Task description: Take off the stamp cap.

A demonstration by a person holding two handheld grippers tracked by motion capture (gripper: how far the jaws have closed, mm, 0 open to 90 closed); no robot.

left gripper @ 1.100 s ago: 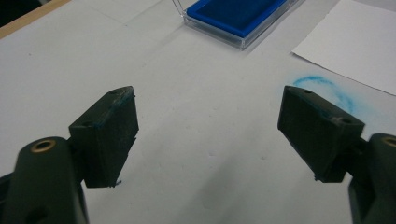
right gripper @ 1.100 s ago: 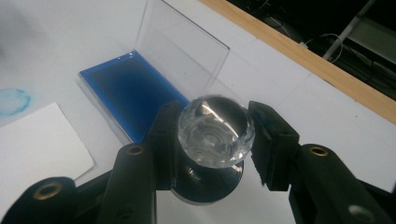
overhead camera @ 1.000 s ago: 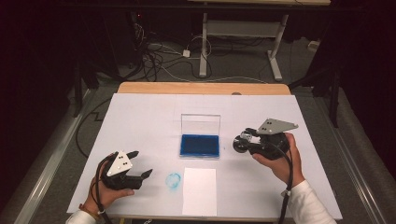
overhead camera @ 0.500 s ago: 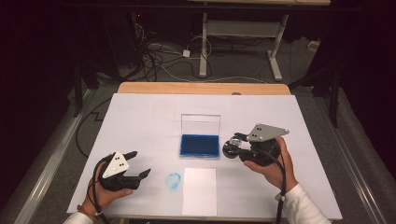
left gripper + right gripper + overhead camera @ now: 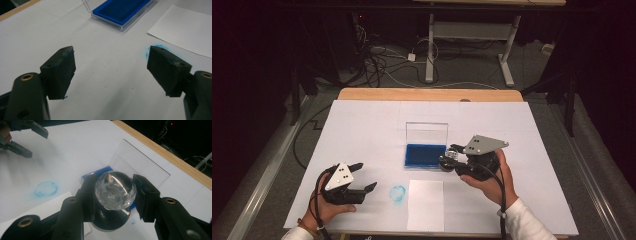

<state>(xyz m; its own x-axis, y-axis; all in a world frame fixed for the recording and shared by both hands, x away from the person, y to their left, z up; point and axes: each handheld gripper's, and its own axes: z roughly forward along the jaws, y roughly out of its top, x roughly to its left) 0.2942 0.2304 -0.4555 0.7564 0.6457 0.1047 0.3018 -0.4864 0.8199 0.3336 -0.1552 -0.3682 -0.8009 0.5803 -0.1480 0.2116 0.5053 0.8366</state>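
Right gripper (image 5: 113, 192) — jaws clamped on the clear faceted knob of a stamp (image 5: 115, 190), one pad on each side of the knob, the dark round base below it. In the high view the right gripper (image 5: 451, 161) holds the stamp (image 5: 447, 162) at the right front corner of the ink pad (image 5: 425, 155), just beside or touching its edge; cannot tell which. The ink pad sits in a clear case, its lid (image 5: 427, 133) standing upright behind the blue pad

Left gripper (image 5: 364, 177) — jaws wide apart with nothing between them, having just been opening a little; it rests low at the front left of the worktop (image 5: 362, 130), well apart from the stamp. Just beside its tips a round blue stamp mark (image 5: 398, 194), and beyond that a white sheet of paper (image 5: 426, 205), in front of the ink pad
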